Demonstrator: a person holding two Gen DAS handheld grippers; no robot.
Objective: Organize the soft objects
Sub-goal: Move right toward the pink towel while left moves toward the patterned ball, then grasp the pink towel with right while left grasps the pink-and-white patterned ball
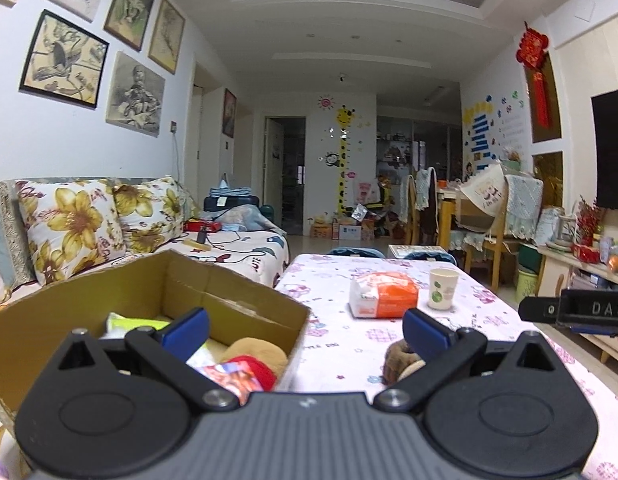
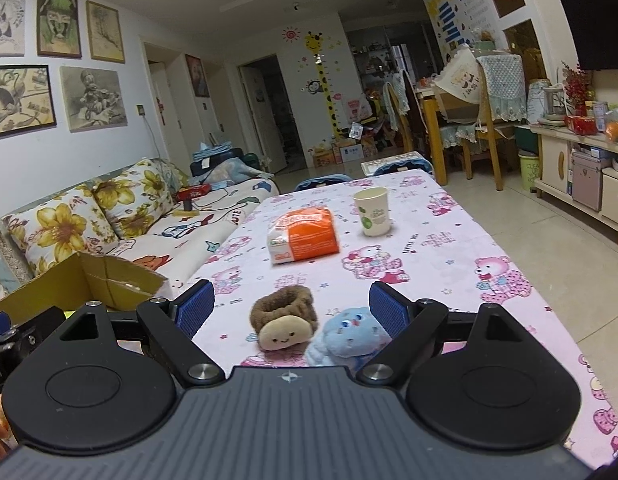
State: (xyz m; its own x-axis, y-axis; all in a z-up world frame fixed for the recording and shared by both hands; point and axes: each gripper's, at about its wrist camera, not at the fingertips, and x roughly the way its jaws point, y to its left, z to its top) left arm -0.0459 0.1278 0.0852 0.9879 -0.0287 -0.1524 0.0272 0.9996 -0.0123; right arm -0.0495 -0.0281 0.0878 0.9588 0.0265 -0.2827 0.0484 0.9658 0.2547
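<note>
While both grippers' fingers (image 1: 185, 330) gape empty, a bear-print tablecloth (image 2: 449, 248) fronts the sofa (image 2: 109, 216).

Left tongs (image 1: 305, 330) held wide open, empty, straddling the right wall of the cardboard box (image 1: 109, 292). Box parked at the table's (image 1: 337, 344) left edge, holding a tan plush (image 1: 257, 354), a red-and-white packet (image 1: 237, 378) and a yellow-green pack (image 1: 133, 322). Brown plush (image 1: 399, 360) lay on the table just behind the right finger. Orange tissue pack (image 1: 383, 294) and paper cup (image 1: 443, 288) stood side by side toward the far edge. Right tongs' (image 1: 577, 310) black body poked in at the right edge.
</note>
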